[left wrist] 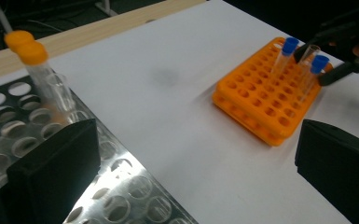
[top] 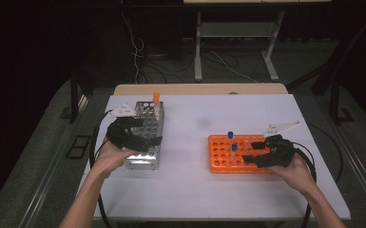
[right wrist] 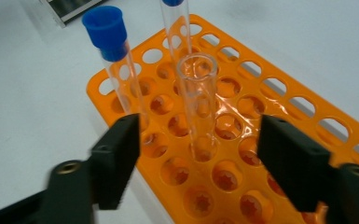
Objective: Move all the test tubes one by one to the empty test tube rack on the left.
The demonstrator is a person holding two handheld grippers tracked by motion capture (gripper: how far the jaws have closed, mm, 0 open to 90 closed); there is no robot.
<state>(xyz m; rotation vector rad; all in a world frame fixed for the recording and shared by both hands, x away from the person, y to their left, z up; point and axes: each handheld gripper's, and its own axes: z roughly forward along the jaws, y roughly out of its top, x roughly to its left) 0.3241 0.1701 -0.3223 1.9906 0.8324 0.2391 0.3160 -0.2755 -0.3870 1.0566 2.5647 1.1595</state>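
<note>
Right claw (right wrist: 198, 158) spread wide, jaws flanking the uncapped glass tube (right wrist: 198, 102) without touching; tube upright in the orange rack (right wrist: 279, 105), dead ahead at 12 o'clock, long axis vertical. Blue-capped tube (right wrist: 116, 65) close by at 10 o'clock. Left claw (left wrist: 191, 172) also spread, empty, over the metal rack (left wrist: 121, 196), well apart. Tube's foot down in its well hard to make out; far rack edge cut off.

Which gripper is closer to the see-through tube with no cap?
The right one. The right gripper has its open jaws on either side of the uncapped tube in the orange rack. The left gripper is far off, over the metal rack.
</note>
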